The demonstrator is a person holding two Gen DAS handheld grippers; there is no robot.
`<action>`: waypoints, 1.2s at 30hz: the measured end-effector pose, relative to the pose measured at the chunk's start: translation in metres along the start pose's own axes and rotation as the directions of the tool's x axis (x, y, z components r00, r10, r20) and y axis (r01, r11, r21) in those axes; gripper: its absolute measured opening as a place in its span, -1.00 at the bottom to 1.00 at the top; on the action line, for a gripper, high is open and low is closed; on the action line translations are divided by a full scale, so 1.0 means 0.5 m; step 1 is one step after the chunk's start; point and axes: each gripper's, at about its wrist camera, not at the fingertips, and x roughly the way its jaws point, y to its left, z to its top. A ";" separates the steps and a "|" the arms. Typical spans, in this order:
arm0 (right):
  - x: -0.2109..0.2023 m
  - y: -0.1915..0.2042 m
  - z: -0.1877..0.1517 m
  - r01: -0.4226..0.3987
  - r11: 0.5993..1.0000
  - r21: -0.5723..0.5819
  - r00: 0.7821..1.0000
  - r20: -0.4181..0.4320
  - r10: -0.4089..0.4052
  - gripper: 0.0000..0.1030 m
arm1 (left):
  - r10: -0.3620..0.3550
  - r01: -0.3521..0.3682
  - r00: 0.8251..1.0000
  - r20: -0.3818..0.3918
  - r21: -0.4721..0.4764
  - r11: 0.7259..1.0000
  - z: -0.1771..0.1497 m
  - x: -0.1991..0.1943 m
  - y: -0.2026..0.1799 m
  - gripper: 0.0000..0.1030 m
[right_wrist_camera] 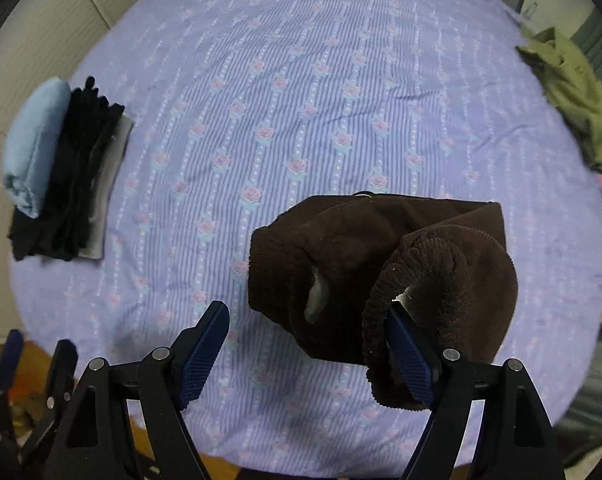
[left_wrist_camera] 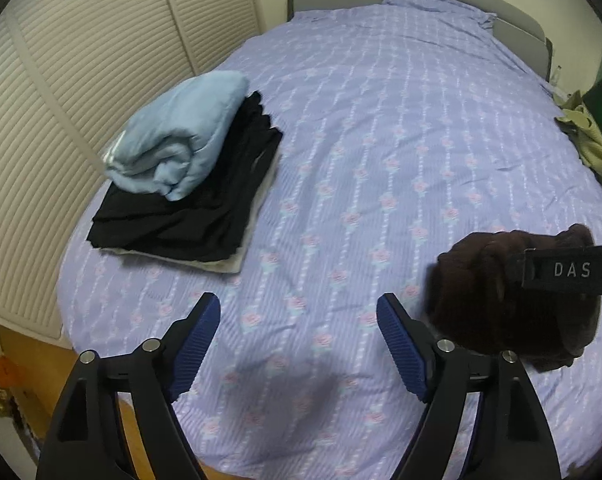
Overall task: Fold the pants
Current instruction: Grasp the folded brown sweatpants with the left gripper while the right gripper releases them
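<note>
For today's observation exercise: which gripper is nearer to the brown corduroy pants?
Right. The right gripper has the brown corduroy pants draped over one finger; the left gripper hangs open beside them, not touching.

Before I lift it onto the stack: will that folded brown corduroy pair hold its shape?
Probably not: the brown corduroy pants look soft, and a cuff already droops over one right finger. They seem thick, so likely heavier than the light blue bundle.

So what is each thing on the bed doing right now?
brown pants: folded bundle, an edge draped over one finger of the right gripper
right gripper: open
left gripper: open, holding nothing
stack of clothes: folded, blue piece on top
green garment: crumpled, unfolded
</note>
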 end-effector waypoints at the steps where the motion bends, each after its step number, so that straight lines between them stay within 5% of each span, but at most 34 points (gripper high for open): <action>1: -0.004 0.011 -0.003 0.019 1.000 -0.001 1.000 0.003 -0.019 0.56 | 0.005 -0.005 1.000 -0.002 -0.002 1.000 -0.004 0.000 0.009 0.60; 11: -0.021 0.132 0.004 0.246 0.953 -0.175 0.969 0.080 -0.236 0.56 | 0.029 -0.029 1.000 -0.013 -0.026 0.999 -0.021 0.003 0.055 0.66; 16: -0.070 0.129 -0.008 0.209 0.961 -0.180 0.969 0.167 -0.180 0.56 | -0.020 0.020 0.999 0.026 0.001 1.000 -0.012 -0.016 0.035 0.65; 22: -0.132 -0.019 -0.027 0.049 0.996 -0.072 0.962 0.270 -0.028 0.56 | -0.183 0.176 0.980 0.082 0.086 0.981 0.013 -0.074 -0.054 0.66; 28: -0.112 -0.237 -0.058 -0.027 0.998 0.054 0.956 0.293 0.010 0.56 | -0.344 0.316 0.936 0.075 0.249 0.915 0.026 -0.100 -0.226 0.65; 32: -0.067 -0.363 -0.076 -0.048 0.990 0.136 0.963 0.269 0.009 0.56 | -0.429 0.402 0.903 0.015 0.318 0.859 0.025 -0.081 -0.344 0.64; 36: -0.025 -0.443 -0.094 -0.097 0.979 0.182 0.965 0.259 0.047 0.56 | -0.438 0.438 0.896 -0.074 0.311 0.843 0.024 -0.027 -0.430 0.40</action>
